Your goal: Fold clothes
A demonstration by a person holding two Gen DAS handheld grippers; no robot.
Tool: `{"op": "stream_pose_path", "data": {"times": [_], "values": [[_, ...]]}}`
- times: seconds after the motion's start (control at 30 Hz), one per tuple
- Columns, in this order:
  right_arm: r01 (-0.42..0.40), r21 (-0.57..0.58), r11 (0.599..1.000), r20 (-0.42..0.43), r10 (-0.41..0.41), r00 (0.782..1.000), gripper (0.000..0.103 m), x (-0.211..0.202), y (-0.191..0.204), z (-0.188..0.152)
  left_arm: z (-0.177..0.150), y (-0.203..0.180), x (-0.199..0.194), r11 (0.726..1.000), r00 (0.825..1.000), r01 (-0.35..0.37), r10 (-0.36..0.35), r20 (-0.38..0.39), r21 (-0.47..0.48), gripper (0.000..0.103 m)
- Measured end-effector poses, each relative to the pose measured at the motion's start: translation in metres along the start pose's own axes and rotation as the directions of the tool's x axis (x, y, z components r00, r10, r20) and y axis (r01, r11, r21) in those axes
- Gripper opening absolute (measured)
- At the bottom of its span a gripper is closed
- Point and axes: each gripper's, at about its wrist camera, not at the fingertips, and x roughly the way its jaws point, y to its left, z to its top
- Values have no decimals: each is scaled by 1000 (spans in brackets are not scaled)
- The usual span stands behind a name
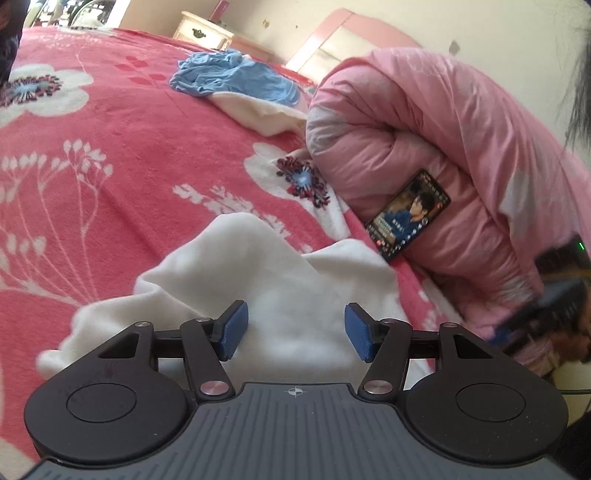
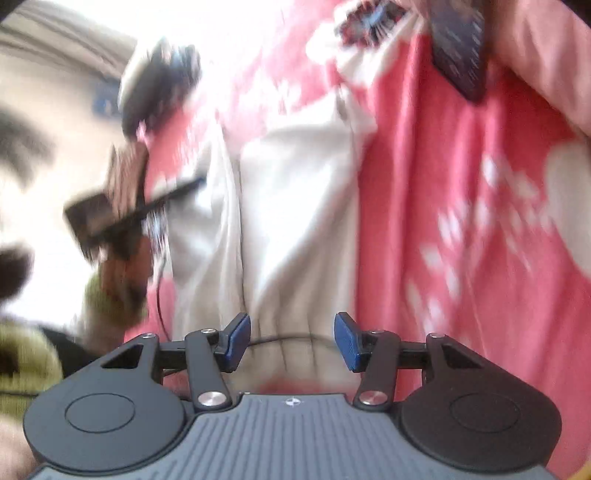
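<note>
A white garment (image 1: 266, 280) lies rumpled on the red flowered blanket (image 1: 110, 155), right under my left gripper (image 1: 295, 332), which is open with its blue pads apart above the cloth. In the right wrist view, which is blurred by motion, the same white garment (image 2: 288, 206) stretches away from my right gripper (image 2: 291, 341). That gripper is open too, with nothing between its pads. A blue garment (image 1: 236, 77) lies crumpled on a cream one (image 1: 266, 114) at the far side of the bed.
A rolled pink quilt (image 1: 424, 147) sits at the right with a phone (image 1: 410, 214) leaning against it. A pale nightstand (image 1: 203, 29) stands behind the bed. The other gripper (image 2: 159, 85) shows blurred at the upper left of the right wrist view.
</note>
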Motion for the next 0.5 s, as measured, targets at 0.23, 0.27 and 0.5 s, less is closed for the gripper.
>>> {"op": "stream_pose_path", "data": {"times": [0.23, 0.27, 0.5], "values": [[-184, -1, 983, 45, 184, 982, 56, 62, 18, 58, -10, -4, -16, 998, 998, 16, -12, 68, -62, 58], [-214, 15, 977, 41, 213, 976, 58, 73, 20, 64, -10, -4, -17, 997, 997, 18, -12, 82, -73, 58], [-220, 55, 974, -47, 222, 974, 65, 129, 21, 86, -13, 8, -39, 990, 982, -16, 41, 182, -137, 58]]}}
